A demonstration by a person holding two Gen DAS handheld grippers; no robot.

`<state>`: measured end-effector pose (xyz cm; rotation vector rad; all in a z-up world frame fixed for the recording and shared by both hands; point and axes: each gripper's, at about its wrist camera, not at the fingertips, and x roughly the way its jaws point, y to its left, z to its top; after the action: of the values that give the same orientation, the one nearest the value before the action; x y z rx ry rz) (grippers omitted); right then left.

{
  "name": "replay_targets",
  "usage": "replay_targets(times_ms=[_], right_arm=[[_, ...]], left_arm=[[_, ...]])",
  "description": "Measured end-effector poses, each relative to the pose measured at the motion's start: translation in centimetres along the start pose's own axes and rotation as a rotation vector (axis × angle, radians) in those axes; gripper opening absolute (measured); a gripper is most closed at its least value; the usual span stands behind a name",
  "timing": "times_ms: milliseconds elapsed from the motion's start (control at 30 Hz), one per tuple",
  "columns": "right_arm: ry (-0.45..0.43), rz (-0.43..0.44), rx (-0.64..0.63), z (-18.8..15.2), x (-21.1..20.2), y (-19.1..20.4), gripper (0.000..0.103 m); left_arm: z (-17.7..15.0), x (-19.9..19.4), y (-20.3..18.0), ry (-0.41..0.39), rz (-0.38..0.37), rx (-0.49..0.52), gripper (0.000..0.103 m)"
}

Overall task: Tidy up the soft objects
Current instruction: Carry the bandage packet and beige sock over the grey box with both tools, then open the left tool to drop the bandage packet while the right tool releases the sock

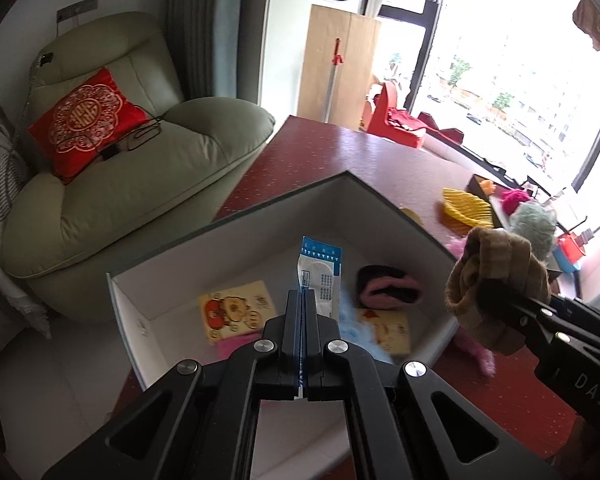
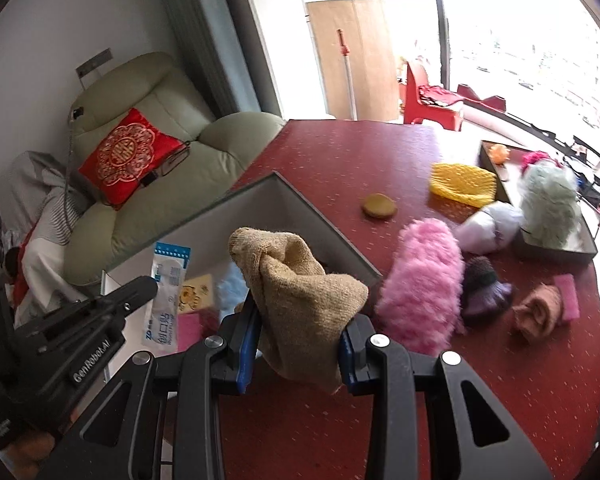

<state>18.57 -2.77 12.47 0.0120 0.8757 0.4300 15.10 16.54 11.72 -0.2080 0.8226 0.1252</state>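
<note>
Now tan sock (image 2: 300, 296) betw right gripper (image 2: 296, 344) pads, packet (image 1: 320, 276) in left gripper (image 1: 302, 300)

"GenRobot.AI" is printed in white along the black body of the left gripper (image 2: 150, 284), at the lower left of the right wrist view. In the left wrist view, the letters "DAS" stand on the right gripper (image 1: 500, 300) at the lower right edge. The blue-and-white packet (image 2: 168, 292) bears Chinese print too small to read, and the red cushion (image 1: 86, 122) at the upper left carries a gold Chinese double-happiness sign.

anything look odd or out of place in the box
Yes: the left hand-held gripper holds a flat mask packet over the white box, a crisp wrapper among soft things like the rolled sock inside.
</note>
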Motion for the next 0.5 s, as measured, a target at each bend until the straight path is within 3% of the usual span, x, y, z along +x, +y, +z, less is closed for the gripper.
replay_targets(times_ms=[500], right_arm=[[0.056, 0.008, -0.059, 1.3, 4.4, 2.8, 0.037]], left_arm=[[0.0, 2.9, 2.5, 0.046, 0.075, -0.009, 0.0]])
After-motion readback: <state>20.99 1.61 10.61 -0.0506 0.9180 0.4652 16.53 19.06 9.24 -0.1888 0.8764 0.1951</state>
